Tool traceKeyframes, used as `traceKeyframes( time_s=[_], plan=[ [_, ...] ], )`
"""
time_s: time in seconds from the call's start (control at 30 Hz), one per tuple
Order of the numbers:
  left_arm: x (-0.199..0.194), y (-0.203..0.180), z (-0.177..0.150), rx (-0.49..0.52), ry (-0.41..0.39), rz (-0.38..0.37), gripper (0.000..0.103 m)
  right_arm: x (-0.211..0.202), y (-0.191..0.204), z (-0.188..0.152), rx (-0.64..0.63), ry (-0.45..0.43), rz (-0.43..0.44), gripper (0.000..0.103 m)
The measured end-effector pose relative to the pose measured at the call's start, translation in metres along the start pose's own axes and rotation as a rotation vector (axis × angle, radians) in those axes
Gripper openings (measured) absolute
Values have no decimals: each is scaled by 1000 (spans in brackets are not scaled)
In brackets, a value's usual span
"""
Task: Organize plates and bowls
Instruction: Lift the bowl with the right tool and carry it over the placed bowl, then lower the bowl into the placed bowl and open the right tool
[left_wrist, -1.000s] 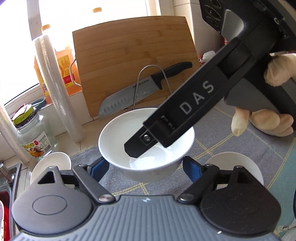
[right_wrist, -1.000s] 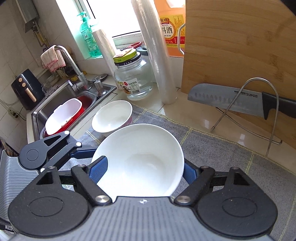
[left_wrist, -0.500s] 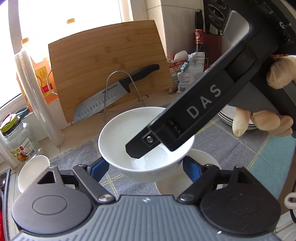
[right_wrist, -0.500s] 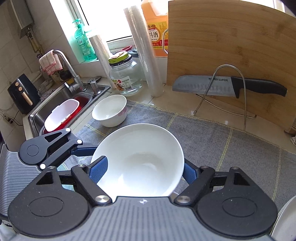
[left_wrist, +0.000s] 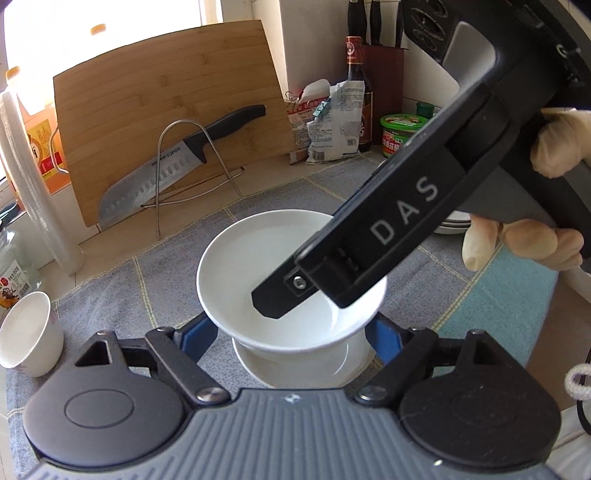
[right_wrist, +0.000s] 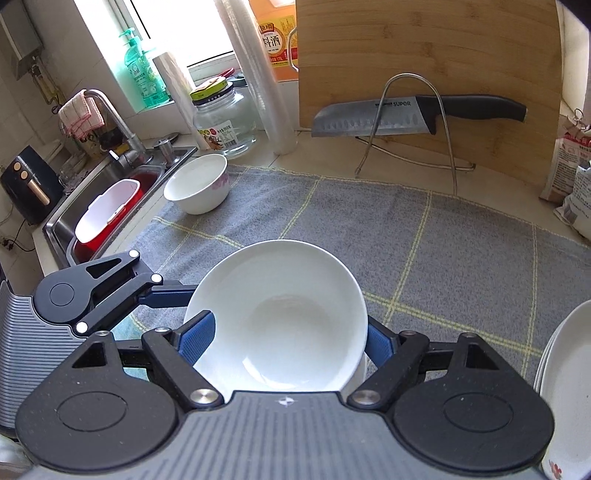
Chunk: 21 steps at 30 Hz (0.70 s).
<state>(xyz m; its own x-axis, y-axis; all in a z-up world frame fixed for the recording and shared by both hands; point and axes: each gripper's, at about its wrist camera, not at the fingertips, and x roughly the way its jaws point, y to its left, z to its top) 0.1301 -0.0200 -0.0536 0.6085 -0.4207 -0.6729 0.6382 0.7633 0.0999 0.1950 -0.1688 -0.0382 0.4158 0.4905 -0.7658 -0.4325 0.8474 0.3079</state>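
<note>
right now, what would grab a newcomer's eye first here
The white bowl at centre, pinched at its sides by both grippers, hanging just above a second bowl on the grey mat. Behind it, the big knife resting on a wire stand against the upright bamboo board. A smaller bowl sits by the sink.

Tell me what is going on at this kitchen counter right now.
A person is sorting dishes with two handheld grippers. Both the left gripper and the right gripper have their blue pads against the sides of a wide white ceramic bowl, holding it just above a second white bowl on the grey checked cloth, apparently to stack them. A smaller white bowl with pink flowers stands apart near the steel sink, and a pile of white plates sits to the right.
</note>
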Motion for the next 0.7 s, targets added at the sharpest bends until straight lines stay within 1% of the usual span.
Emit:
traceKeyframes(
  time_s=[0.4,0.7],
  plan=[
    [7,-10,-8,8,38,-12,86,6,-5,-13,38,15,-1,88],
    [9,-11,-11,5,50,-10,86,10,-7,-13,46,26,1,88]
  ],
)
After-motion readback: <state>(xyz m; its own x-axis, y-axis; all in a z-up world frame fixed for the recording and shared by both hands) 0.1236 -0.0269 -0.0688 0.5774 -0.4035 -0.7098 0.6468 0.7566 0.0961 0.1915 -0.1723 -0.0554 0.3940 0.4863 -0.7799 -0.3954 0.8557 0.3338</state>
